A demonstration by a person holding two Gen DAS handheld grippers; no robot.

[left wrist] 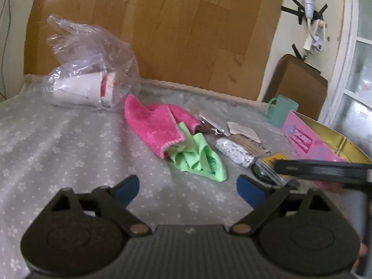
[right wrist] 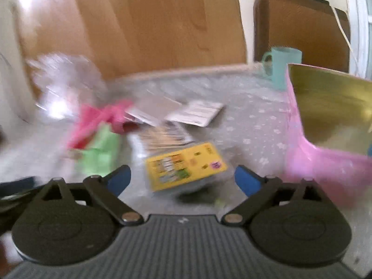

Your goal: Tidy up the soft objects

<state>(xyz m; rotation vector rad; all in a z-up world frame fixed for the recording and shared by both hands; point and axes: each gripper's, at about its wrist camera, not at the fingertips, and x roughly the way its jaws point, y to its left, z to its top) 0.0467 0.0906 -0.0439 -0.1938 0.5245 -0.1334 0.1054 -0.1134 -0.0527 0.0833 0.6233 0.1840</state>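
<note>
We hold the left gripper [left wrist: 187,187] and right gripper [right wrist: 182,181] wide, both empty, over the flowered cloth [left wrist: 69,144]. Ahead, the pink towel [left wrist: 151,125] overlaps the green cloth [left wrist: 200,160]. The pink tin [right wrist: 325,125] crowds our right; a wooden board [left wrist: 162,23] closes the far edge.

- The right wrist view was smeared; the pink cloth [right wrist: 102,118], green cloth [right wrist: 100,153] and clear plastic bag [right wrist: 65,86] there were only streaks.
- Print on the yellow card [right wrist: 186,165] was unreadable.
- In the left wrist view the pink cloth [left wrist: 153,127] covered part of the green cloth [left wrist: 200,158].
- The picture's right edge cut off the pink box [left wrist: 309,141].
- A dark bar [left wrist: 320,169] hid the items behind it.
</note>
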